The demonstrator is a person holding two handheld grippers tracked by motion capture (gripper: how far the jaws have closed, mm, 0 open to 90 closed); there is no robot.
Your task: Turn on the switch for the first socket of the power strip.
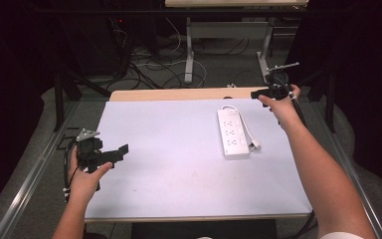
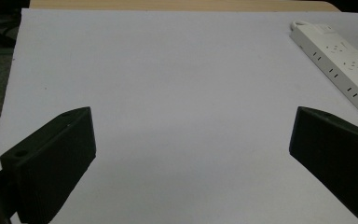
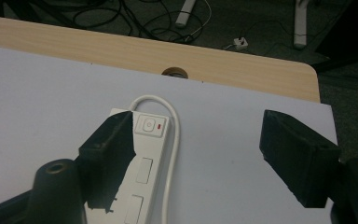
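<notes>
No work appears begun: left tongs (image 1: 114, 154) and right tongs (image 3: 200, 158) stand apart, empty, power strip (image 1: 233, 133) untouched on the surface (image 1: 169, 164).

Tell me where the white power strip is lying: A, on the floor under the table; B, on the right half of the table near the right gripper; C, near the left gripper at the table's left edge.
B: the power strip lies on the table's right half, just ahead of the right gripper.
</notes>
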